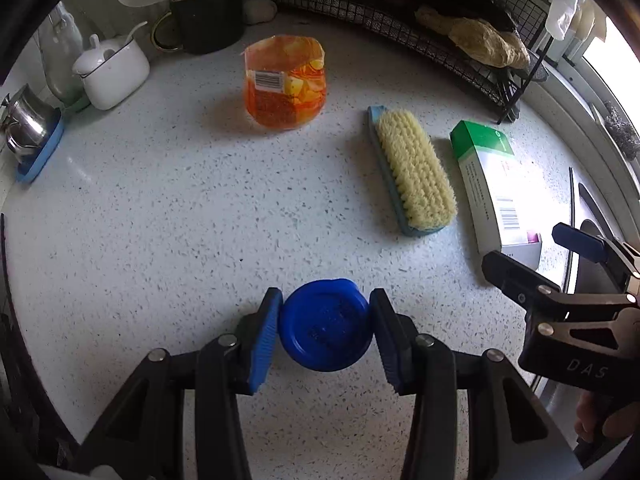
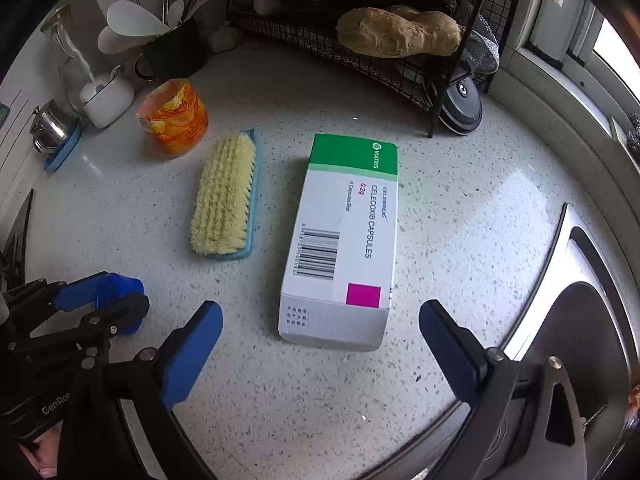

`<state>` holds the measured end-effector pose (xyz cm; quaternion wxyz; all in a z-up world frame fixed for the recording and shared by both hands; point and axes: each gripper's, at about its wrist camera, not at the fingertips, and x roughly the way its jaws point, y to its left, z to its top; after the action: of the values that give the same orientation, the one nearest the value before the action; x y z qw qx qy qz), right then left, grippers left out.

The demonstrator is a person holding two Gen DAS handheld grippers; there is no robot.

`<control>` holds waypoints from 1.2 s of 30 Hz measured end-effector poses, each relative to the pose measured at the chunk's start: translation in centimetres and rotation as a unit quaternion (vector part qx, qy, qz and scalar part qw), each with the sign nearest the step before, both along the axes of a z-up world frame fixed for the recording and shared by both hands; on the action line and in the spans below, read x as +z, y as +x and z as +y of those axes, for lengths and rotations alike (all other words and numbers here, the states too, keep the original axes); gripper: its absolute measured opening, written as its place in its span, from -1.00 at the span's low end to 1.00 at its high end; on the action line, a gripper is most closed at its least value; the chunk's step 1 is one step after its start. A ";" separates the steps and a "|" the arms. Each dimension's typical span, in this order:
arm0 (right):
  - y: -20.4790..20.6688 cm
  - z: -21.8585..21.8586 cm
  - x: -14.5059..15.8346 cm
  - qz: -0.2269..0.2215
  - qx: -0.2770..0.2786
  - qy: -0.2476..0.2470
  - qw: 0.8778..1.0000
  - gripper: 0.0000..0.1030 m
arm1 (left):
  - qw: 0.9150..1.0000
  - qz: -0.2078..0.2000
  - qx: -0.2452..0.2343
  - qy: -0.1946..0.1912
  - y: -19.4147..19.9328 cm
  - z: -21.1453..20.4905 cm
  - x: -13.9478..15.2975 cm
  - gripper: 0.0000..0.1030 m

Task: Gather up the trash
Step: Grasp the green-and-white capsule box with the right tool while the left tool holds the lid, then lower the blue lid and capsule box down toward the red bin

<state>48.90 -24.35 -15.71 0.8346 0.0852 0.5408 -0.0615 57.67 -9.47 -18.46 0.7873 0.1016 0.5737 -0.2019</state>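
My left gripper (image 1: 325, 328) is shut on a blue plastic cap (image 1: 325, 325), both pads touching its sides, low over the speckled countertop; the cap also shows in the right wrist view (image 2: 120, 286). My right gripper (image 2: 320, 334) is open and empty, its fingers spread either side of the near end of a white and green capsule box (image 2: 344, 240) that lies flat on the counter. The box also shows in the left wrist view (image 1: 490, 188). An orange plastic pouch (image 1: 285, 82) stands further back.
A yellow-bristled scrub brush (image 1: 412, 170) lies between pouch and box. A wire rack (image 1: 460, 52) with sponges stands at the back right. A utensil holder (image 1: 208, 16), white sugar pot (image 1: 114, 70) and steel jug (image 1: 24, 126) line the back left. A steel sink (image 2: 580, 320) lies right.
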 end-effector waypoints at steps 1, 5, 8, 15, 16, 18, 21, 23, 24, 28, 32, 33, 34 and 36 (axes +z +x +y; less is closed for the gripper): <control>0.6 0.0 0.0 -0.001 0.002 -0.006 1.000 0.92 | 1.000 -0.002 0.001 0.002 0.2 0.1 0.0 -0.18; 2.6 -0.1 -0.4 0.004 0.009 -0.010 1.000 0.92 | 1.000 -0.010 0.000 0.006 1.5 -0.3 0.2 -0.18; 3.4 -0.2 -1.1 0.007 0.012 0.001 1.000 0.91 | 1.000 -0.009 -0.003 0.007 1.8 -0.5 0.0 -0.18; 4.2 -0.3 -1.8 0.010 0.010 -0.012 1.000 0.30 | 1.000 -0.012 -0.004 0.007 2.2 -1.0 -0.7 -0.18; 4.2 -0.3 -1.7 0.014 0.010 -0.017 1.000 0.19 | 1.000 -0.011 -0.004 0.008 2.1 -0.9 -0.7 -0.18; 3.6 -0.5 -1.5 0.016 0.014 -0.015 1.000 0.19 | 1.000 -0.014 -0.009 0.007 1.5 -0.9 -0.6 -0.18; 1.7 -0.2 -0.8 0.012 0.015 -0.021 1.000 0.18 | 1.000 -0.024 -0.013 0.006 0.6 -0.3 0.3 -0.18; 0.0 0.0 0.2 0.006 0.015 -0.025 1.000 0.18 | 1.000 -0.026 -0.013 0.001 -0.2 0.2 0.7 -0.18; -0.6 0.1 0.7 0.004 0.015 -0.027 1.000 0.18 | 1.000 -0.027 -0.012 -0.001 -0.7 0.6 1.0 -0.18; -4.0 0.7 2.6 -0.013 0.017 -0.034 0.999 0.17 | 0.999 -0.035 -0.008 -0.013 -2.7 1.8 2.0 -0.17; -7.1 1.9 4.6 -0.029 0.028 -0.033 0.999 0.17 | 0.999 -0.046 0.000 -0.026 -5.5 3.1 3.3 -0.18; -7.7 2.3 5.0 -0.034 0.029 -0.034 0.998 0.17 | 0.998 -0.049 0.002 -0.028 -6.3 3.7 3.7 -0.17; -8.4 2.9 5.5 -0.038 0.031 -0.036 0.998 0.17 | 0.998 -0.053 0.003 -0.028 -7.1 4.4 4.1 -0.17; -9.8 3.6 5.8 -0.044 0.034 -0.037 0.998 0.17 | 0.998 -0.060 0.005 -0.029 -8.6 5.4 4.4 -0.18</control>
<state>39.09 -20.79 -9.87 0.8616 0.0383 0.5038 -0.0489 49.11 -4.10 -14.10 0.8241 0.0875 0.5197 -0.2077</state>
